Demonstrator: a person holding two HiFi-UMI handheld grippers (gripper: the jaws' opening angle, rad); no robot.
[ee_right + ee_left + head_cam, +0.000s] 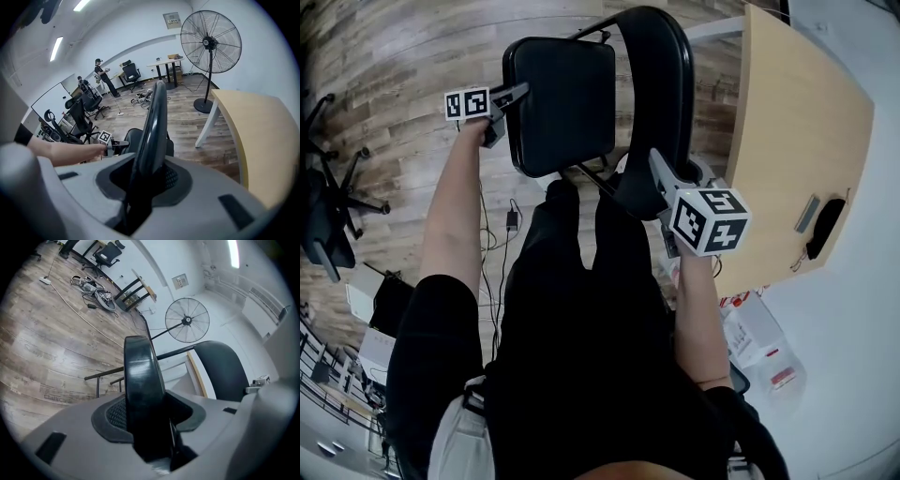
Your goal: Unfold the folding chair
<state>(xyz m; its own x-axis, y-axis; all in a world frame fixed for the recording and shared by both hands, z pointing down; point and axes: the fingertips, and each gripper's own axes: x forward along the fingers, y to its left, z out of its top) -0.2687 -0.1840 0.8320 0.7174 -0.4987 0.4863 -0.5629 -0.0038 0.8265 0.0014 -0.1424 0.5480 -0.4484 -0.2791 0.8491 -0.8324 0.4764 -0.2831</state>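
A grey-brown plank floor runs through the whole room. The black chair stands on it, just beside a light wooden table with white legs. Farther off, a tall fan stands on its round base. Office chairs cluster at one side, and loose cables trail across the planks.

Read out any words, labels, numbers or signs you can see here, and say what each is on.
No text is readable.
Wall panel: print too small.
Floor planks: faint stamped marks, blurred.
Box: red label, too blurred.
Marker cube: black-and-white squares only, no letters.
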